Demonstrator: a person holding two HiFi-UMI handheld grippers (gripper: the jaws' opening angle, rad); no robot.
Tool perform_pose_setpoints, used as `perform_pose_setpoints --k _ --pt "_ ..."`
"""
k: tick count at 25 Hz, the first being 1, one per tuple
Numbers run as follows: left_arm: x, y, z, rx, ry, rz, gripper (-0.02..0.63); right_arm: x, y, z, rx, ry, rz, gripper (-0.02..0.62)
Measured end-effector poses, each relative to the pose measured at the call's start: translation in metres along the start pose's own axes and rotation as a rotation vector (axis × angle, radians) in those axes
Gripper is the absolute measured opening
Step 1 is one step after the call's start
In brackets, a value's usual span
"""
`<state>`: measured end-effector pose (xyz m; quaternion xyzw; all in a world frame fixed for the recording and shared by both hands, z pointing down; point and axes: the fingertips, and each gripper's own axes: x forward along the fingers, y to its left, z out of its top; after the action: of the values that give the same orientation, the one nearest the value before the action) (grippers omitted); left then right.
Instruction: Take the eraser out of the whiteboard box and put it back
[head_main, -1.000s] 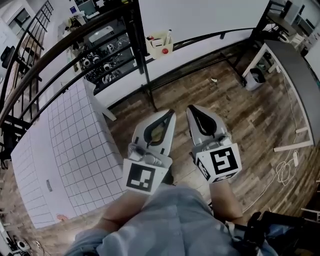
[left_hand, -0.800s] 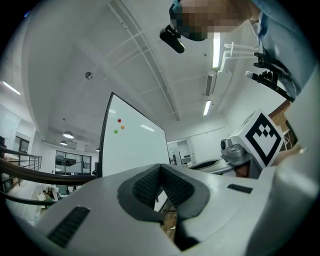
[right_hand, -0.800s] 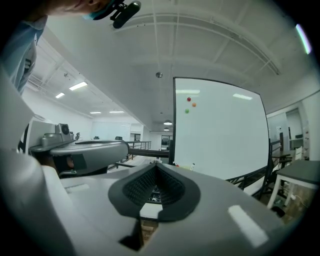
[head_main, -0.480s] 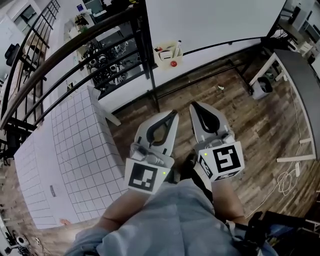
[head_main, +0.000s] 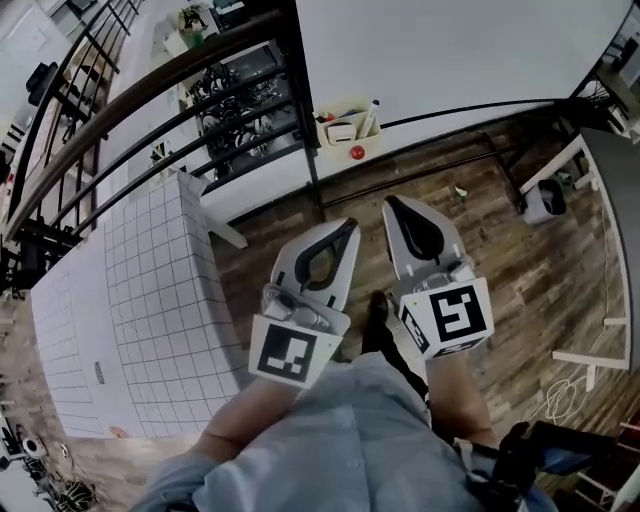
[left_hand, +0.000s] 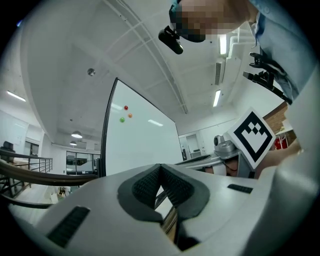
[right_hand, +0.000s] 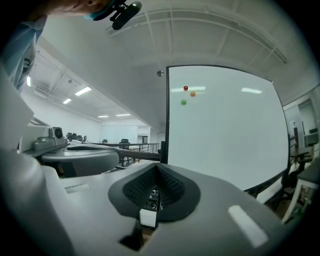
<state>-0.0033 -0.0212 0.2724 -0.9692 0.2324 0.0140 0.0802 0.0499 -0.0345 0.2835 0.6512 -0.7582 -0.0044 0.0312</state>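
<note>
A small box (head_main: 347, 129) hangs on the lower edge of the whiteboard (head_main: 440, 50); it holds a pale block that may be the eraser (head_main: 340, 131) and an upright marker (head_main: 368, 117). A red round thing (head_main: 357, 152) sits just under the box. Both grippers are held level over the wooden floor, well short of the box. My left gripper (head_main: 350, 226) has its tips together with nothing between them. My right gripper (head_main: 391, 202) is shut and empty too. The whiteboard (right_hand: 225, 135) fills the right gripper view beyond the closed jaws (right_hand: 156, 170).
A white gridded panel (head_main: 130, 310) lies at the left, with a dark railing (head_main: 150, 90) and a cluttered shelf (head_main: 235, 95) behind it. A white bin (head_main: 545, 200) and a grey desk (head_main: 615, 190) stand at the right. A cable (head_main: 565, 395) lies on the floor.
The person has walked toward the whiteboard with both grippers out in front. The box has come nearer and slid right in the head view. Both grippers stay shut.
</note>
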Motion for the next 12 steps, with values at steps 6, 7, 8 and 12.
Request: perform_pose_setpoints --k 6,7,8,12 --pt "0.061 0.029 -0.002 -0.002 0.015 0.105 -0.002 0.049 -0.045 0.0 -0.002 0.01 0.117 0.002" --pt "0.068 0.033 -0.002 -0.001 0.016 0.126 -0.002 0.055 -0.05 0.0 0.0 0.011 0.137 0.002" --pt "0.075 0.037 -0.002 -0.003 0.015 0.149 -0.002 0.061 -0.055 -0.001 0.003 0.011 0.154 0.002" --pt "0.097 0.051 0.003 0.012 0.001 0.226 -0.002 0.083 -0.069 0.003 -0.018 -0.002 0.235 0.002"
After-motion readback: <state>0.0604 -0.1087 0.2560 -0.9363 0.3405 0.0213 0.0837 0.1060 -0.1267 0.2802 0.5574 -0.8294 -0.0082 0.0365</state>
